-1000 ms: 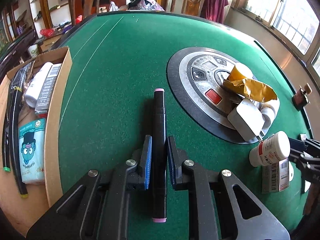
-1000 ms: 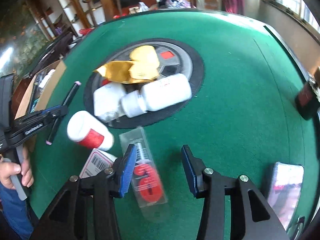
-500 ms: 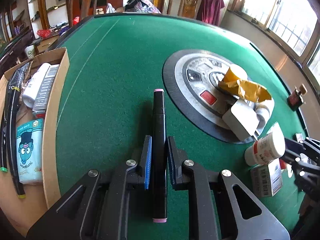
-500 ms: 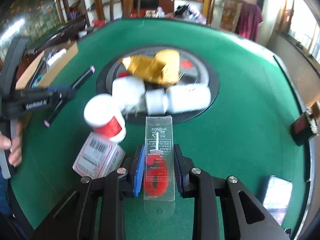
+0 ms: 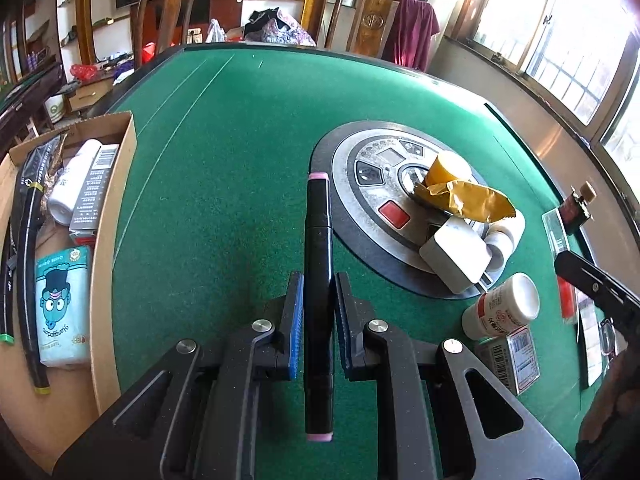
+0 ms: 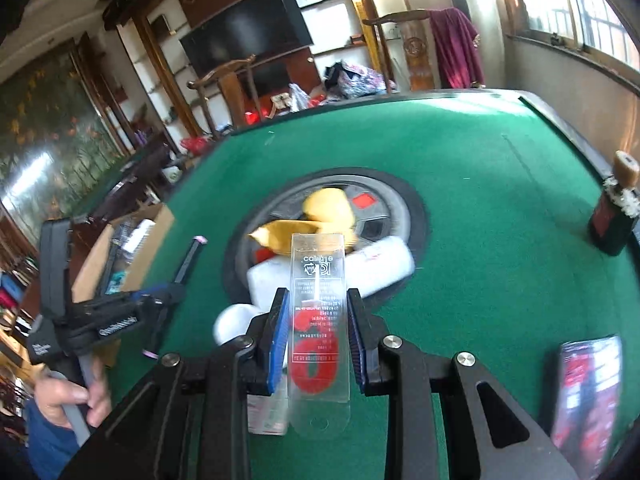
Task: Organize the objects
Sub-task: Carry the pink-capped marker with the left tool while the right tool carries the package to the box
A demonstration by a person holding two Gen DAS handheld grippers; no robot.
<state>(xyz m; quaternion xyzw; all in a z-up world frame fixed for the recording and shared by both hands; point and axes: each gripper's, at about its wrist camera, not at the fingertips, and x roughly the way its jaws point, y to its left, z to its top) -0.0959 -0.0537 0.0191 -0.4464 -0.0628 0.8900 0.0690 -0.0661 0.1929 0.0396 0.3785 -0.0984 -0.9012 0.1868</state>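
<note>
Black plastic with pink end caps, the marker (image 5: 319,280) sits clenched in the left hand-held gripper (image 5: 316,320), gripped near mid-barrel and lying along the fingers above the green surface (image 5: 224,184). It looks light and rigid, but the smooth round barrel could roll or slide lengthwise, so a mid-barrel hold seems wise. To the left, the cardboard box (image 5: 108,248) already holds packets and a cable; its near end is cut off by the frame. At the right edge a white pill bottle (image 5: 506,312) leans on a small carton (image 5: 510,356), and the other gripper shows only as a dark sliver.

From the right wrist, the right hand-held gripper (image 6: 316,332) pinches a clear blister pack (image 6: 319,312) with a red item inside, raised off the surface. I judge it light, thin, slick and springy; squeezing its flat edges may bow it, so firm, gentle pressure low on the card suits. Motion blur smears the white containers (image 6: 384,264) and yellow wrapper (image 6: 288,236) behind; the pack's print is largely unreadable.
</note>
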